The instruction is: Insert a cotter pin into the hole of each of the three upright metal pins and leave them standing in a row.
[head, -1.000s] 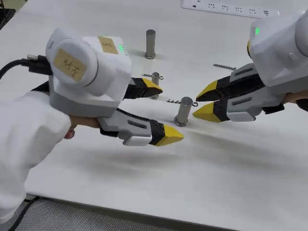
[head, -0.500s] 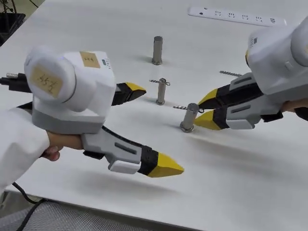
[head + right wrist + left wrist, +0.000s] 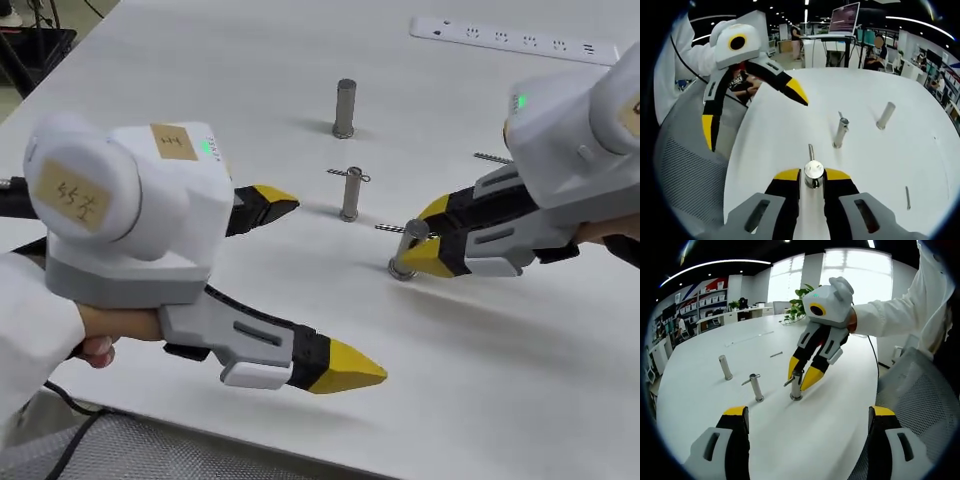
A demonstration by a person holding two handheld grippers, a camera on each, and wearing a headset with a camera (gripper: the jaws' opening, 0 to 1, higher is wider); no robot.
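Three upright metal pins stand in a row on the white table. The far pin (image 3: 345,108) has no cotter pin in it. The middle pin (image 3: 350,195) and the near pin (image 3: 405,250) each carry a cotter pin (image 3: 392,229) through the top. My right gripper (image 3: 425,236) is shut on the near pin (image 3: 813,175), one yellow fingertip (image 3: 790,179) on either side of its top. My left gripper (image 3: 320,285) hangs wide open to the left of the row, holding nothing. A loose cotter pin (image 3: 492,158) lies beyond the right gripper.
A white power strip (image 3: 515,40) lies at the table's far right edge. The table's near edge runs under my left gripper, with a mesh chair seat (image 3: 130,450) below it. Bare tabletop (image 3: 480,360) stretches in front of the pins.
My right gripper has moved in and shut around the near pin's top. My left gripper has drawn back to the left, away from the pins. The head camera has shifted.
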